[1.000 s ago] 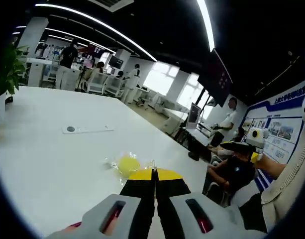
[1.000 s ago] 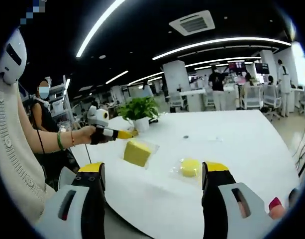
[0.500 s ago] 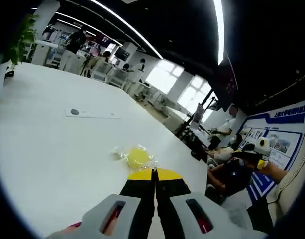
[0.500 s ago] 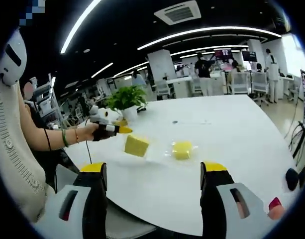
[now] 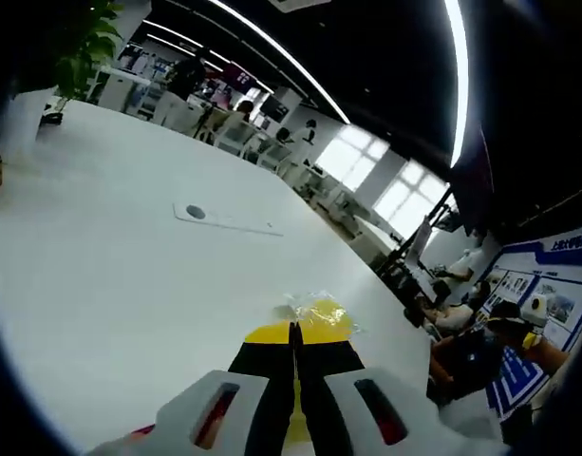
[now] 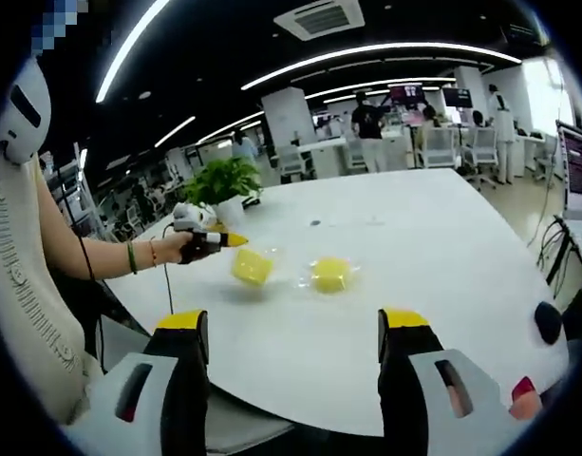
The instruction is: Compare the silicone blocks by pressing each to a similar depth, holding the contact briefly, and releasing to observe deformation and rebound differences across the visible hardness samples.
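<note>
In the left gripper view, the left hand-held gripper (image 5: 292, 334) has its jaws pressed together, tips just before a round yellow block (image 5: 319, 316) in clear wrap on the white worktop (image 5: 110, 275). In the right gripper view, the right hand-held gripper (image 6: 292, 328) stands wide, holding nothing, well back from a square yellow block (image 6: 252, 267) and the round one (image 6: 330, 275), set near each other. The blocks look light and soft; the wrap may slip, so pressing squarely on top seems wisest. Bare worktop lies all around; a potted plant (image 6: 224, 183) stands far off.
</note>
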The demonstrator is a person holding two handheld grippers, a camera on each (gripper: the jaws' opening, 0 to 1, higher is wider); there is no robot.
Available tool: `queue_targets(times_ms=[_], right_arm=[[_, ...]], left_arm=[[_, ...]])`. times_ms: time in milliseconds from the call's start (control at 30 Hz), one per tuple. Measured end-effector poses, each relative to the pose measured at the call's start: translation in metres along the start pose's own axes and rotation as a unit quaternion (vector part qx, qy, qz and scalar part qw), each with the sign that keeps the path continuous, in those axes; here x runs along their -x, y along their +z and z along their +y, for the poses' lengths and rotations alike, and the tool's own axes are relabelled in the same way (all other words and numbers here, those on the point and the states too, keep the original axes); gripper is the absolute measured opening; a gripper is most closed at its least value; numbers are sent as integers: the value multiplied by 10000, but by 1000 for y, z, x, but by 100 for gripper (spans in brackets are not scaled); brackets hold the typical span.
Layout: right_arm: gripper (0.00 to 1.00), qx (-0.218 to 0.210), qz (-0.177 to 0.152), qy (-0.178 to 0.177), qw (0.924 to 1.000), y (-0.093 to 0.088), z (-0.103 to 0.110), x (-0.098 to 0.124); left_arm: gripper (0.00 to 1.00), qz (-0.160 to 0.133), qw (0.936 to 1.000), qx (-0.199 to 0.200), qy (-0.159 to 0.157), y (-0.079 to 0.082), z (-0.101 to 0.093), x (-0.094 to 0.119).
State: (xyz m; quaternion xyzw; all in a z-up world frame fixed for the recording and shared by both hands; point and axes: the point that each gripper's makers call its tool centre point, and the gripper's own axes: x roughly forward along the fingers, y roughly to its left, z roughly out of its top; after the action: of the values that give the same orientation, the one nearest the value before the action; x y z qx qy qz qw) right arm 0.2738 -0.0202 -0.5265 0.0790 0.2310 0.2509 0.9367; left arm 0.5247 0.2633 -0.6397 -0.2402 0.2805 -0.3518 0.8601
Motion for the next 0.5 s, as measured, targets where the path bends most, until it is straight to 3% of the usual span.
queue_targets(times_ms=[500], right_arm=[[66,-114,242,-273,9993,-11,-9,4]], left_arm=[[0,232,9989,47,407,-10,64,-33]])
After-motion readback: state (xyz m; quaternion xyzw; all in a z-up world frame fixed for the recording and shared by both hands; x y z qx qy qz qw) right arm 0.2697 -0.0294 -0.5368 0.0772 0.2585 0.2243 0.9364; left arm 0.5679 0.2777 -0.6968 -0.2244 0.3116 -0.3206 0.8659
